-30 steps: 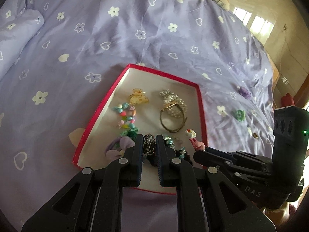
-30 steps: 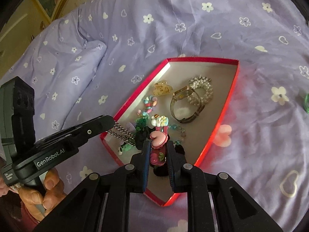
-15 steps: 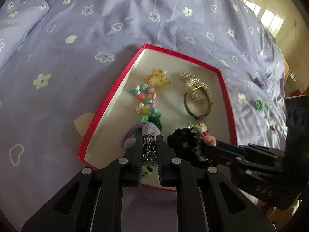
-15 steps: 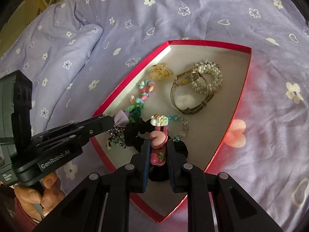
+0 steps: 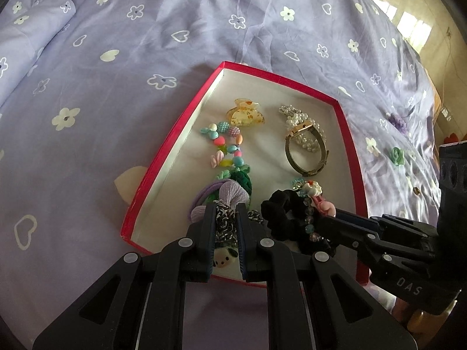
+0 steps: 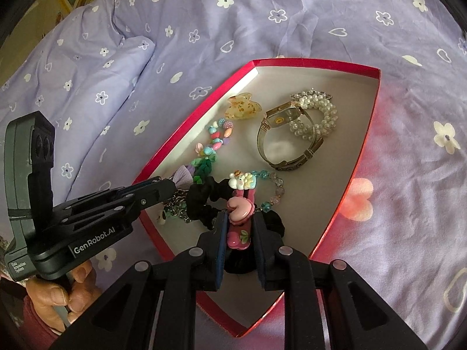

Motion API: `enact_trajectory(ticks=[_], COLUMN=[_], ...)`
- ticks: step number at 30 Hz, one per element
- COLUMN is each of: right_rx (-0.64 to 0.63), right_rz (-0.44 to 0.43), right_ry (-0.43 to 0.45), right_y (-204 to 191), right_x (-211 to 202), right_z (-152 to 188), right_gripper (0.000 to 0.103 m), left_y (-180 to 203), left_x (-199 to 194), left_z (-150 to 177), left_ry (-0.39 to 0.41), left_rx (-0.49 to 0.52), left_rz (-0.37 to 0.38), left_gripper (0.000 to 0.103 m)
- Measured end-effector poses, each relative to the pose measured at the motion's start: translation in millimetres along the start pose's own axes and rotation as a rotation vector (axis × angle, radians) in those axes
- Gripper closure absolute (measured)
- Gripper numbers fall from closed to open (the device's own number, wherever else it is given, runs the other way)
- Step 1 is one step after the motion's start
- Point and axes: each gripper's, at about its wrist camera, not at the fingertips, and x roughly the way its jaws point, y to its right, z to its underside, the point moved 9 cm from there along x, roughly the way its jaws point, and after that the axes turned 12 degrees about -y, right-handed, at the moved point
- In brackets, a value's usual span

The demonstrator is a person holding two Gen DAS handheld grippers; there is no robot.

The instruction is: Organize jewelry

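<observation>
While one red box (image 5: 175,134) holds jewelry, two grippers grip pieces.

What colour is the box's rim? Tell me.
Red rim, white inside; clearest in the right wrist view.

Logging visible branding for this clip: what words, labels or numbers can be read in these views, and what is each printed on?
"GenRobot.AI": white print on the side of the left claw body, right wrist view.
"DAS": pale letters on the right claw body, left wrist view.
Small white label near the left claw's handle, right wrist view: seems to read "Data Acquisition System", too small to be sure.
Watch dial: no numbers legible.
Red box: no print visible.
</observation>
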Motion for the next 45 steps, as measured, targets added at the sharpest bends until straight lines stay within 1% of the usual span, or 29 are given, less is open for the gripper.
enact_trajectory(ticks=[2,8,12,18,23,25,26,27,28,32,34,35,36,38,41,42,45], right_rx=[-0.001,-0.004,-0.011,-0.012,-0.014,-0.019,-0.019,-0.020,-0.020,-0.015,-0.011,-0.008,-0.009,-0.001,0.007,0.011,0.019], right_rz=[-0.006,-0.007,-0.009,-0.009,-0.010,-0.008,-0.008,-0.006,-0.005,0.002,0.002,0.003,0.001,-0.003,-0.005,-0.006,-0.008], right_ry=[0.002,0.005,0.010,0.013,0.020,0.028,0.031,0.035,0.040,0.064,0.084,0.093,0.098,0.118,0.139,0.145,0.163], right_y=[-0.7,-2.1,-3.9,-3.8,-4.6,-5.4,-5.0,-4.5,-4.3,-1.0,0.7,1.4,1.7,3.2,6.2,7.0,8.8], right_x=[-0.7,-2.1,-4.5,-5.5,-7.9,-10.4,-11.6,-13.0,-15.0,-23.7,-29.9,-32.7,-34.9,-40.9,-48.7,-51.3,-58.1], right_z=[0.3,0.7,0.1,0.3,1.2,1.1,1.4,1.5,1.6,2.8,3.3,3.7,4.2,5.5,9.2,11.4,17.4], right_gripper=[0.082,0.081,0.077,0.076,0.071,0.069,0.067,0.065,0.062,0.061,0.059,0.055,0.053,0.042,0.037,0.037,0.032], left_y=[0.0,0.7,1.6,2.3,3.3,3.2,3.2,3.4,3.7,5.1,5.0,5.0,4.8,4.4,4.1,3.8,3.0], left_x=[-0.1,-0.2,-1.1,-1.7,-2.6,-4.4,-6.3,-8.2,-9.9,-16.3,-21.8,-25.5,-28.9,-34.9,-42.6,-44.6,-50.4], left_z=[0.3,1.2,1.7,2.1,3.0,4.0,4.6,5.2,5.7,8.1,9.1,9.6,10.2,12.5,17.0,18.6,25.2], left_ry=[-0.002,-0.006,-0.004,-0.005,-0.006,-0.002,0.002,0.006,0.008,0.014,0.028,0.038,0.049,0.064,0.075,0.076,0.082], left_rx=[0.001,0.012,0.015,0.015,0.015,0.014,0.013,0.013,0.011,0.001,-0.008,-0.012,-0.015,-0.023,-0.036,-0.043,-0.065], left_rz=[-0.004,-0.027,-0.028,-0.030,-0.027,-0.023,-0.024,-0.025,-0.025,-0.020,-0.021,-0.022,-0.026,-0.027,-0.018,-0.014,-0.001], left_gripper=[0.092,0.089,0.083,0.081,0.080,0.073,0.068,0.066,0.066,0.064,0.056,0.047,0.041,0.036,0.030,0.025,0.022])
